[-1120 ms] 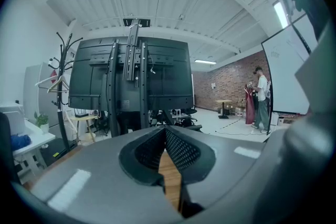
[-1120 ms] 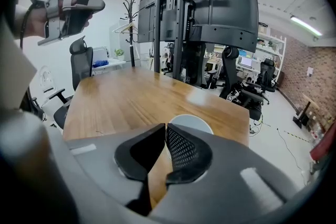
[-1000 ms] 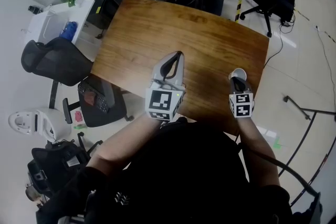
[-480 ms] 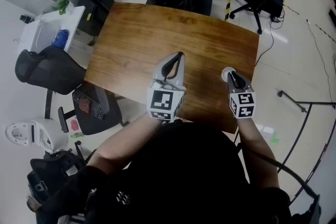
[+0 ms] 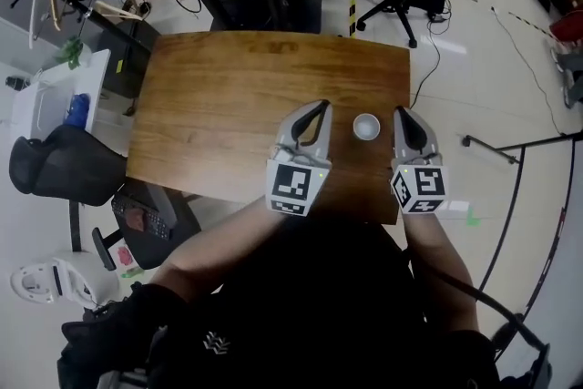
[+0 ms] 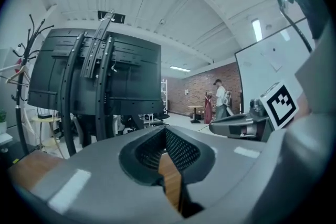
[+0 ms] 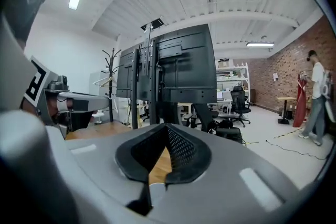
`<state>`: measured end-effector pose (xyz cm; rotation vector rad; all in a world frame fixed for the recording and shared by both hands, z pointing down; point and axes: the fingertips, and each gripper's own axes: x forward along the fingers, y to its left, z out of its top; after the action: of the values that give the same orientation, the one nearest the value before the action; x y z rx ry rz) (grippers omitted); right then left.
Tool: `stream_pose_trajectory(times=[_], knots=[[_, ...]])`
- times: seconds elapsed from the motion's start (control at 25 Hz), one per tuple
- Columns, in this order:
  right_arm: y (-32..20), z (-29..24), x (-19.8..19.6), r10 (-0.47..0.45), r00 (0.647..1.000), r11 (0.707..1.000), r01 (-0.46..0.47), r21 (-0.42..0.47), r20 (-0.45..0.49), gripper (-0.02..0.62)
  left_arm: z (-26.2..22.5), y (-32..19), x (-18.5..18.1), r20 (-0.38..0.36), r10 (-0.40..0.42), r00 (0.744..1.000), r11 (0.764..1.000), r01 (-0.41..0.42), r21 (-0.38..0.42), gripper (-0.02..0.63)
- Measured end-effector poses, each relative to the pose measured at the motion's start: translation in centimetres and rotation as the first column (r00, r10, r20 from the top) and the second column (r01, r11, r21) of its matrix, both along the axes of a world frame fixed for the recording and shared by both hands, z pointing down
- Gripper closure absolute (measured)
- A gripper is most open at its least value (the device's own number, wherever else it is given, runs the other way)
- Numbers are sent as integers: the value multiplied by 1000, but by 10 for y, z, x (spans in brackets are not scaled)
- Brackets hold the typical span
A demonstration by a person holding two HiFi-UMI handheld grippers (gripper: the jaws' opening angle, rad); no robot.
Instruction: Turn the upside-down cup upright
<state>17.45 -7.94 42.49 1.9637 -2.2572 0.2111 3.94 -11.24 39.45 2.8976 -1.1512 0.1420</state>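
A small white cup (image 5: 366, 127) stands mouth-up on the wooden table (image 5: 228, 96), free, in the gap between my two grippers. My left gripper (image 5: 320, 106) hangs just left of the cup, jaws shut on nothing; in its own view the tips (image 6: 165, 131) meet over the table. My right gripper (image 5: 399, 111) is raised just right of the cup and apart from it. Its jaws have closed together, and its own view shows the tips (image 7: 167, 128) shut with nothing between them.
The table's right edge (image 5: 406, 105) lies close beside the right gripper, and the near edge runs under both hands. A large black monitor stand (image 7: 173, 76) rises beyond the far edge. Office chairs (image 5: 55, 164) and a white side table (image 5: 55, 96) stand to the left.
The right gripper, which had the cup at its jaws, has let it go and lifted away to the right. The cup now stands free. The left gripper has moved in beside it.
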Motion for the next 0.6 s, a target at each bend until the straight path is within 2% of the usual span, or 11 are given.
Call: stream_pose_trajectory(times=[0.12,0.24,0.44,0.6], knots=[[8,3,3,23,1000,1000,-23,-18,-12,594,4,6,16,0,49,999,999,-49,-10,606],[16,6,8,39,998,999,-41,-29,-43,594,7,7,21,-1,62,998,998,-62,-16,606],[18,3,21,71,996,997,-72,-25,-48,594,1,-6,16,-13,29,999,1000,-29,-5,606],[17,2,17,59,996,998,-60,-18,-72,594,-5,-11,6,-20,0,1000,1000,1,8,606]])
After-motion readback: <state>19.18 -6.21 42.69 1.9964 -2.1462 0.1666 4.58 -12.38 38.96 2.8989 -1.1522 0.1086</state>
